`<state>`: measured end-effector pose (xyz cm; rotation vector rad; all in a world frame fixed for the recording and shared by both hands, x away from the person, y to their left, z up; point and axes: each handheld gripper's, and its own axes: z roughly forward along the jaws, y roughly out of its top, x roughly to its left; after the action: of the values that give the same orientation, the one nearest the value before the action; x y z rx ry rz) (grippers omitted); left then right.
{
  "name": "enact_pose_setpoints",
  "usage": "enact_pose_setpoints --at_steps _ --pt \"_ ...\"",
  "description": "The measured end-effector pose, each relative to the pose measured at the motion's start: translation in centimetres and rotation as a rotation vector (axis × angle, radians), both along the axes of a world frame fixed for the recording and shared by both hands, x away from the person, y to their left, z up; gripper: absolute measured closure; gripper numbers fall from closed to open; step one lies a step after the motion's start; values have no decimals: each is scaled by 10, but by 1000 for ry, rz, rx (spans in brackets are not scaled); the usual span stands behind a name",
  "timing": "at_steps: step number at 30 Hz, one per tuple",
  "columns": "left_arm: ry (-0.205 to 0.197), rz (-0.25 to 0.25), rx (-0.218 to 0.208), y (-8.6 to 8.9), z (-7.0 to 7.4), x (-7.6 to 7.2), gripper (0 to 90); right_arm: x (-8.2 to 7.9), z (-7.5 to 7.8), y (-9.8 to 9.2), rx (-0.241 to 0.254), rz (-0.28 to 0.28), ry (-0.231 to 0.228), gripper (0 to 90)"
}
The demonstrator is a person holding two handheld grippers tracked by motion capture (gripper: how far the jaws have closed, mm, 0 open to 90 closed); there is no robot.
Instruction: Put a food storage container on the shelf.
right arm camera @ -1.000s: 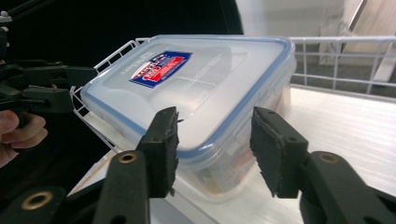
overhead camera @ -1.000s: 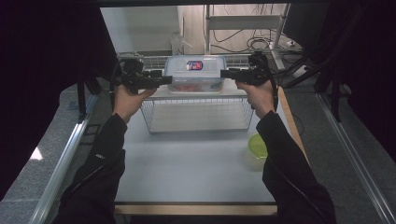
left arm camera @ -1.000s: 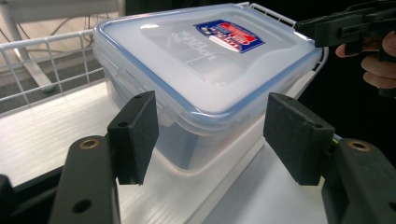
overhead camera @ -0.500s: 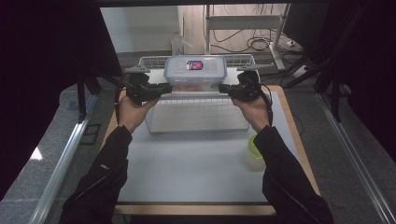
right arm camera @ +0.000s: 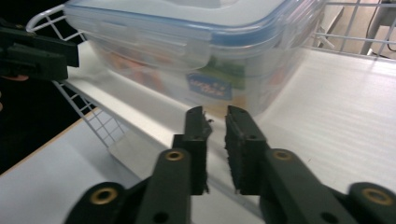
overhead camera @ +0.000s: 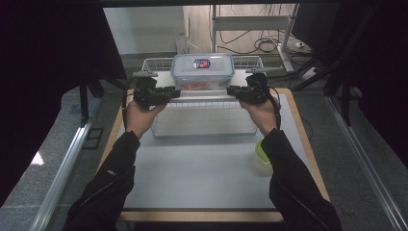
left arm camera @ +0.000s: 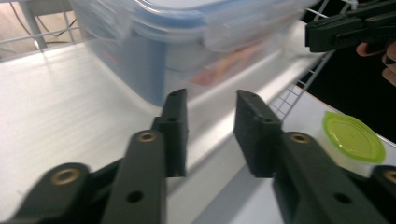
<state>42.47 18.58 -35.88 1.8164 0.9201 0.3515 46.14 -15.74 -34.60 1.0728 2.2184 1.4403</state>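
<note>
A clear lidded container (overhead camera: 202, 70) with a blue seal and a label on top stands at the far end of a white-lined wire basket (overhead camera: 204, 120); its side (left arm camera: 187, 42) (right arm camera: 196, 51) is close ahead in both gripper views. My left gripper (overhead camera: 176, 91) (left arm camera: 210, 126) hovers at the container's left, over the basket's left rim. My right gripper (overhead camera: 230, 90) (right arm camera: 214, 140) mirrors it at the right. Both have just been opening. The left jaws stand well apart, the right ones narrowly apart. I cannot tell whether the white liner edge lies between the pads; no pad presses on anything.
A small tub with a green lid (overhead camera: 262, 155) (left arm camera: 353, 137) sits on the white mat (overhead camera: 202, 178) by my right forearm. Metal rails run along both table sides. A shelf frame and cables stand behind the basket.
Both hands have come down and slightly towards me, from beside the container's lid to the level of the basket rim. The container has stayed put.
</note>
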Motion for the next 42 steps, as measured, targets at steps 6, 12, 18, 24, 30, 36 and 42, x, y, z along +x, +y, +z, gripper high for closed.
enact_pose_setpoints --at_steps 6,12,18,24,30,36,42 --pt "-38 -27 37 -2 -7 -25 466 -18 -5 -1 9 46 -16 552" --pt "-77 -47 72 -6 -19 -49 320 -37 -13 4 -24 94 -35 388" --pt "-88 -63 112 -9 -31 -70 215 -57 -26 7 -48 124 -51 294" --pt "-83 -74 105 -8 -44 -90 143 -74 -42 3 -41 140 -41 218" --pt "-76 -77 106 -7 -58 -108 100 -89 -59 -3 -51 150 -32 107" --pt "-82 -80 111 -6 -76 -126 67 -103 -74 -9 -76 160 -6 55" --pt "-85 -77 131 -5 -96 -140 26 -116 -89 -16 -92 164 5 20"
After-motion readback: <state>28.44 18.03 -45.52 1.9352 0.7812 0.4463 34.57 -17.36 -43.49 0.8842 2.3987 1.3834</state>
